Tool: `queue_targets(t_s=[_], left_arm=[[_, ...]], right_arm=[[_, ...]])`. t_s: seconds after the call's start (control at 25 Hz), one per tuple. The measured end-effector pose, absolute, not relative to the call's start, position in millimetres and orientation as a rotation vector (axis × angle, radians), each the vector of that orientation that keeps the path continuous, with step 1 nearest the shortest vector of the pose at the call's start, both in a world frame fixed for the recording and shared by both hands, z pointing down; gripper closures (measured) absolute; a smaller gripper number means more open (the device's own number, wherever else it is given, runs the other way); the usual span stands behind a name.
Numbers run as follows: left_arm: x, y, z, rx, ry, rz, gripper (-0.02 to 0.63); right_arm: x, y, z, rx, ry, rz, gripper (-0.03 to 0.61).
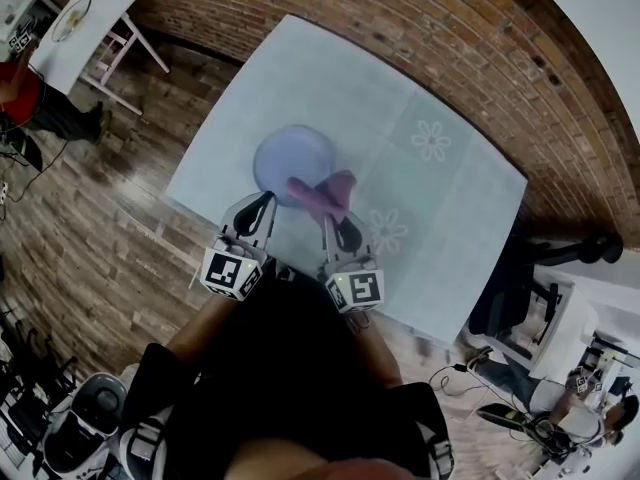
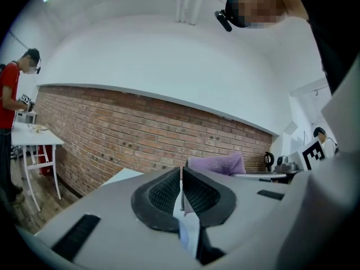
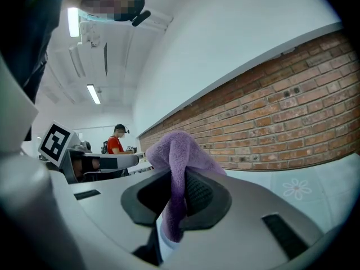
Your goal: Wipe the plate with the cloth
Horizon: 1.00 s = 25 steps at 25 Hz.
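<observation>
While left gripper (image 1: pixel 262 204) pinches only the rim of the plate (image 1: pixel 295 158), wiping pressure could tilt or slip it. Also listed: right gripper (image 1: pixel 337 224), clamped on cloth (image 1: pixel 330 192); folds may pull free.

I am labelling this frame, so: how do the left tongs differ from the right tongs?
The left tongs pinch the pale plate by its thin rim; the right tongs clamp the purple cloth. The left jaws nearly meet; the right jaws stand wider, around bunched fabric. Both are shut on something.
</observation>
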<state>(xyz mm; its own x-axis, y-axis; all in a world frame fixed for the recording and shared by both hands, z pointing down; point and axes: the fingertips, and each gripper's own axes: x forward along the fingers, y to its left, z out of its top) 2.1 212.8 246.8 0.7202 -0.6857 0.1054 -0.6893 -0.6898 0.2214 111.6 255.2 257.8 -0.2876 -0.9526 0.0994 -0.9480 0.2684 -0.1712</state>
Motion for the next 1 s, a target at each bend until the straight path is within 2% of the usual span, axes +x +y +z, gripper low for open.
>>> queue_targets(t_s=[1.0], left_arm=[[20, 223, 247, 2.685, -1.085, 0.008, 0.571]], right_arm=[[120, 270, 251, -1.853, 2.528, -0.238, 0.52]])
